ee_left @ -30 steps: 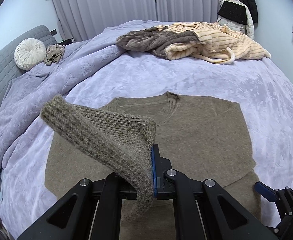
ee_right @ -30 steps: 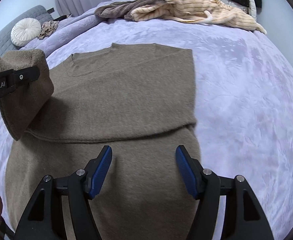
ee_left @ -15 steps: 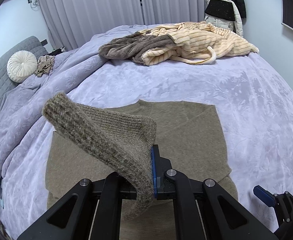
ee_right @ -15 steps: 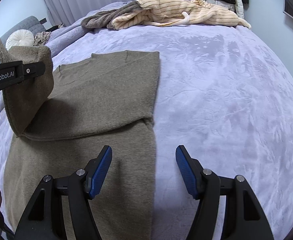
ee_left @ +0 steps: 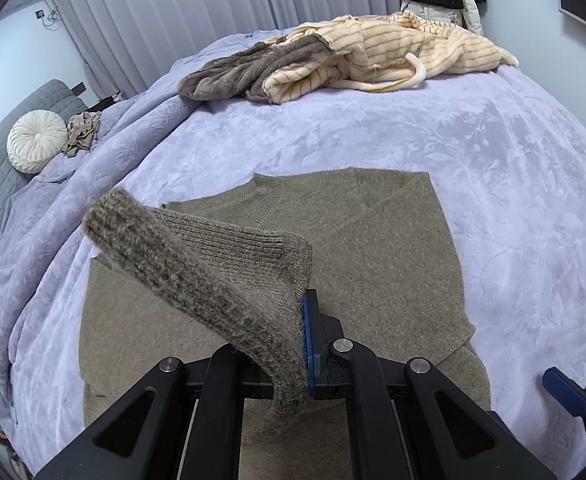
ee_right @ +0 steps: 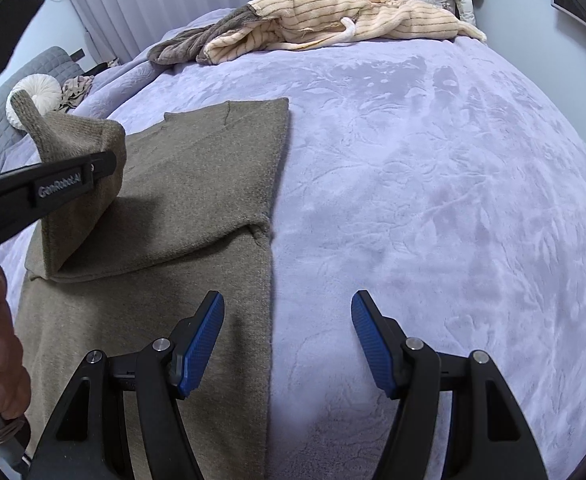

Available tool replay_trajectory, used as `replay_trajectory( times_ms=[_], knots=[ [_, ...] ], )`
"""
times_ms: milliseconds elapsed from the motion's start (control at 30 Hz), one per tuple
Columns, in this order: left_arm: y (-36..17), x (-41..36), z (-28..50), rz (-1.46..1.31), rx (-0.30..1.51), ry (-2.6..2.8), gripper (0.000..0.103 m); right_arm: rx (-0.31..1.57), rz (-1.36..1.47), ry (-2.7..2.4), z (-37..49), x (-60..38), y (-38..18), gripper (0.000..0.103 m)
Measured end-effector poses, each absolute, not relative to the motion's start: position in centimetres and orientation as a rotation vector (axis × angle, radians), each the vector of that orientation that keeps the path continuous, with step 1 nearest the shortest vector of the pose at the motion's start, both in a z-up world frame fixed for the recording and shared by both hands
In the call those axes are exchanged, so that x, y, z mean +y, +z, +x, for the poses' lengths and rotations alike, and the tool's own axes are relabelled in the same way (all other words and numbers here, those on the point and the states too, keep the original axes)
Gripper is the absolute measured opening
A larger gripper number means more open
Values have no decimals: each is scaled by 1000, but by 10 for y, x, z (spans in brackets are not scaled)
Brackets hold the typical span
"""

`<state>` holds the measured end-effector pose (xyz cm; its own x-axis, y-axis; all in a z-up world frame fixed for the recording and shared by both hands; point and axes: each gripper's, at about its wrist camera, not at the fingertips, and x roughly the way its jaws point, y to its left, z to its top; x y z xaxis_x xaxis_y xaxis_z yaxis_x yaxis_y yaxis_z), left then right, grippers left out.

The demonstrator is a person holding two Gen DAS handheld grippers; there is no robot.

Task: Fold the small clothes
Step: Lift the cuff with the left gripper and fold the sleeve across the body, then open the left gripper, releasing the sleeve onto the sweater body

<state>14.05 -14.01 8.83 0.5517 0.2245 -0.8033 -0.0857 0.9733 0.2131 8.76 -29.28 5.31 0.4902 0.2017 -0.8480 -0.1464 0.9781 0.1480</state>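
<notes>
Your right tongs [ee_right: 287,340] have slid right since the earlier frame and now hang spread over the sweater's [ee_right: 197,184] right edge on the bed [ee_right: 433,180]. Your left tongs [ee_left: 303,344] stay pinched on the lifted sleeve [ee_left: 197,276]; their side reads "GenRobot.AI".

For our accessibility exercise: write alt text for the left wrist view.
The left gripper is shut on a brown sweater's sleeve, lifting it over the sweater, which lies flat on a lilac bedspread. Behind lie a pile of striped and grey clothes and a round white cushion.
</notes>
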Motion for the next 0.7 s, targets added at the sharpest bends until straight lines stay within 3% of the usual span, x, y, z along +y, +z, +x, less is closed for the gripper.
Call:
replay_trajectory(
  times_ms=[700],
  knots=[
    [38,-180,143,274,1053,87,10,1049,97,172,81,-325,44,70]
  ],
)
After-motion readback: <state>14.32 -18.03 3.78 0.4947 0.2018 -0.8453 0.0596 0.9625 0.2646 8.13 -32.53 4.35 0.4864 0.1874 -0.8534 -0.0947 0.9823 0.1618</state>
